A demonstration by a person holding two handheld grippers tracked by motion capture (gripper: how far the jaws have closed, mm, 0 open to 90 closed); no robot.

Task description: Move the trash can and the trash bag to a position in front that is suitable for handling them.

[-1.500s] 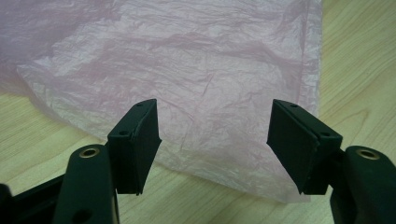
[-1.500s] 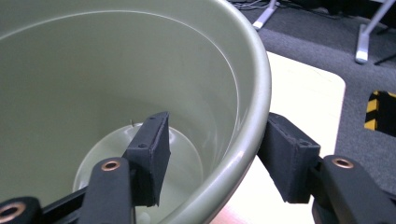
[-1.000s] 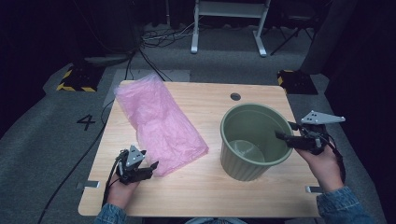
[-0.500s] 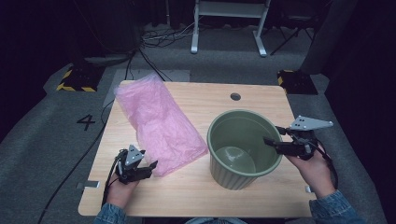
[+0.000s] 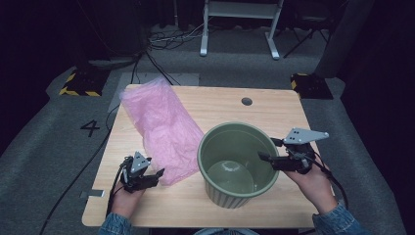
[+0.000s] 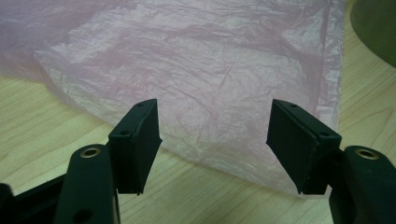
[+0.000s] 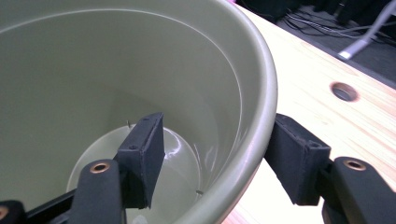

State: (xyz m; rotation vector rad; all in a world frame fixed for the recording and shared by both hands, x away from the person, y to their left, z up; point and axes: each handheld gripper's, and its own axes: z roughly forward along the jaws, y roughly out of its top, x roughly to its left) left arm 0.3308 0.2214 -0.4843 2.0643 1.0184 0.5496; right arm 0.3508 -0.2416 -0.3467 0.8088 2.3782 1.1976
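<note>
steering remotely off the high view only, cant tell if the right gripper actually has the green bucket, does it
Observer: Not pressing. In the right gripper view the right gripper straddles the green bucket rim, one jaw inside and one outside, with a gap at each pad; the jaws have just been opening.
Operator: and the left one, is it on the pink bag
Observer: No. In the left gripper view the left gripper stands wide open, the pink plastic bag lying flat just ahead of the pads.
Operator: anything in the bucket
Observer: Nothing that I can see; its glossy floor looks bare.
</note>
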